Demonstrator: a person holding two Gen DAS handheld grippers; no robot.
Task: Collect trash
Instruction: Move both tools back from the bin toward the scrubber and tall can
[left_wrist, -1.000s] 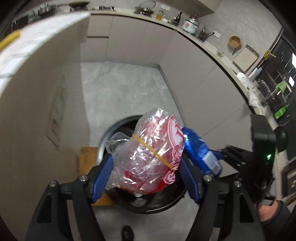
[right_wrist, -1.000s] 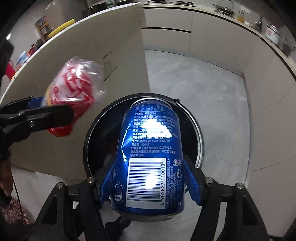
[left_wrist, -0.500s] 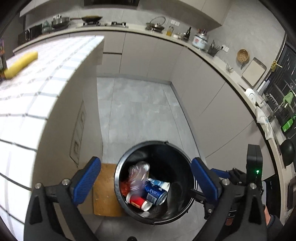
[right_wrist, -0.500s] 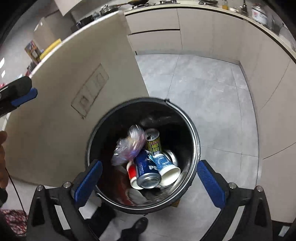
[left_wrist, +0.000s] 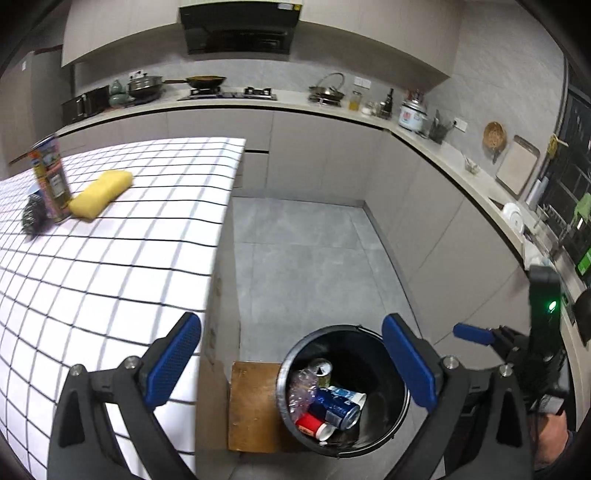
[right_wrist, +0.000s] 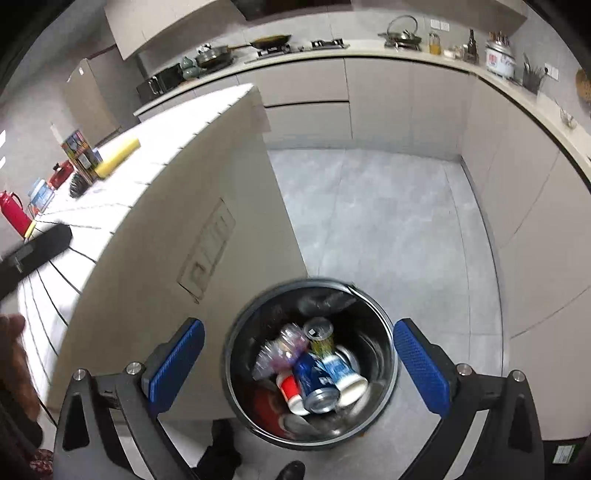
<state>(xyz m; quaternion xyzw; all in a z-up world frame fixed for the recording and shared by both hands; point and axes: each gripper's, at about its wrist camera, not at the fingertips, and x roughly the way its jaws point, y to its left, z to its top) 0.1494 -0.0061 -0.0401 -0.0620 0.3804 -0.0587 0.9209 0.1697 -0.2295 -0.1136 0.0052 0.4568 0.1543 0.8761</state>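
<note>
both tools empty now: left gripper (left_wrist: 291, 363) and right gripper (right_wrist: 299, 363) each have jaws spread wide with nothing between the blue pads. a second ago the left pinched a clear plastic bag with red print and a yellow rubber band, the right a blue soda can; half a second ago both were already released. both pieces now lie in the black bin (right_wrist: 386, 325) on the floor beside the island: the crumpled bag (right_wrist: 280, 350) on the left of the heap, the blue can (right_wrist: 314, 380) lying on its side, touching a red-and-white cup (right_wrist: 290, 391) and a white-and-blue cup (right_wrist: 341, 373), with an upright can (right_wrist: 319, 332) behind. the left view has also swung up from the bin to take in the checked countertop (left_wrist: 110, 266). judgement: this drop is finished and the hands are turning back for more. still on the counter: a tall printed can (left_wrist: 50, 182), upright, just beside a yellow sponge (left_wrist: 101, 192) and a dark scouring ball (left_wrist: 35, 218); whether any of it counts as trash cannot be told. writing: the blue can in the bin shows only pale blurred lettering, unreadable now; the tall can's label is too small to read.
</note>
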